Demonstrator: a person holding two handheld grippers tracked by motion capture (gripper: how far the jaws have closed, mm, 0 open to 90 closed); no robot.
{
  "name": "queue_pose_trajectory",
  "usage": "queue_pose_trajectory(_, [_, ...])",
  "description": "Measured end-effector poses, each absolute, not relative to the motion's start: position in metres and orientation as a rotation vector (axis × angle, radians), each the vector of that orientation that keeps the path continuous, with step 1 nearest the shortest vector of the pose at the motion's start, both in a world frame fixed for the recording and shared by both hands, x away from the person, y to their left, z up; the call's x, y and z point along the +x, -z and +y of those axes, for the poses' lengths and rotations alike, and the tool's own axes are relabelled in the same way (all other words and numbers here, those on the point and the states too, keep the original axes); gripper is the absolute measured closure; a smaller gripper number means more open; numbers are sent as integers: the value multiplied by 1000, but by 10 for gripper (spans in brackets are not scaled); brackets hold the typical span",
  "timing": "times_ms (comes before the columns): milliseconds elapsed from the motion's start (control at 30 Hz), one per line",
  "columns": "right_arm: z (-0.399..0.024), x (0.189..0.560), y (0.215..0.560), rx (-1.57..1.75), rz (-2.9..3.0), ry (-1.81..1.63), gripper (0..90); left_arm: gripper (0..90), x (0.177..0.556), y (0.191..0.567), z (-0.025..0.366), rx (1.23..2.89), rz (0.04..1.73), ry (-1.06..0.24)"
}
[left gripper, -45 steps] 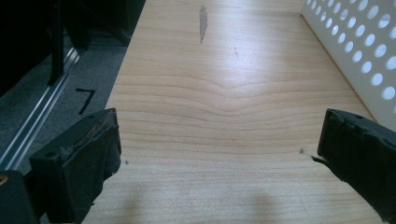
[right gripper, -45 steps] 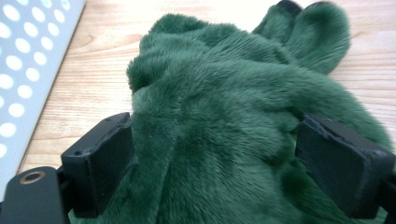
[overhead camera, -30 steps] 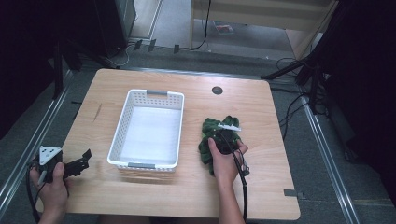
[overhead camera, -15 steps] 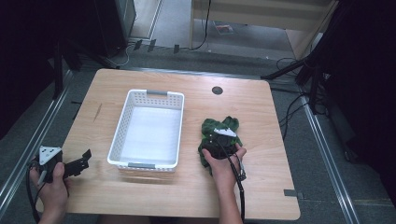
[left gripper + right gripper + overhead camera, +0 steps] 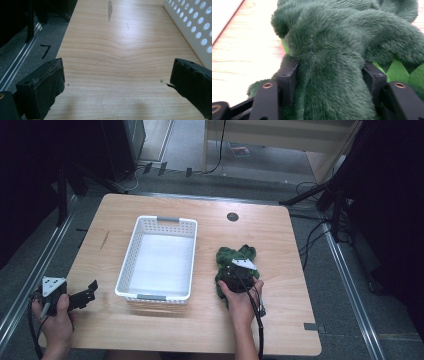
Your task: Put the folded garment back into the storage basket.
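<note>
Green plush toy [image 5: 235,262], shaggy dark fur with lighter green felt bits, lies crumpled on the table [image 5: 280,240] at 3 o'clock of the basket [image 5: 159,257]. Right gripper [image 5: 329,75] has just been closing, jaws clamped on its fur. Left gripper [image 5: 117,85] gapes, nothing between. Count: one toy, one white basket, two grippers.

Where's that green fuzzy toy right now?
In the high view the green plush toy lies on the table's right half, beside the white basket, with the right gripper pressed into it.
</note>
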State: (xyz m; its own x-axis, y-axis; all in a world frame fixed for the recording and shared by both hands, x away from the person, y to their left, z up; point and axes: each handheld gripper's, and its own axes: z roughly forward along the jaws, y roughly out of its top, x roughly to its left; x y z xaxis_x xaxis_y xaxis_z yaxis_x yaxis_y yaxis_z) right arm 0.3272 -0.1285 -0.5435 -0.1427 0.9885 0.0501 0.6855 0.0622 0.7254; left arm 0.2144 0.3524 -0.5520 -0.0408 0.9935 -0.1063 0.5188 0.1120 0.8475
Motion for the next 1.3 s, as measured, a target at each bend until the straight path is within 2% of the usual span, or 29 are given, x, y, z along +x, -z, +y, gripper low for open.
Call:
queue_pose_trajectory(333, [-137,329,542,1613,1955,-891,613,6,214,552,352,1498,1660,-822])
queue_pose_trajectory(933, [-142,325,537,1638,1902,-982,715,6,215,552,353,1485,1657,-827])
queue_pose_trajectory(1300, [-142,316,501,1623,1865,-1044,722,6,214,552,353,1494,1655,-824])
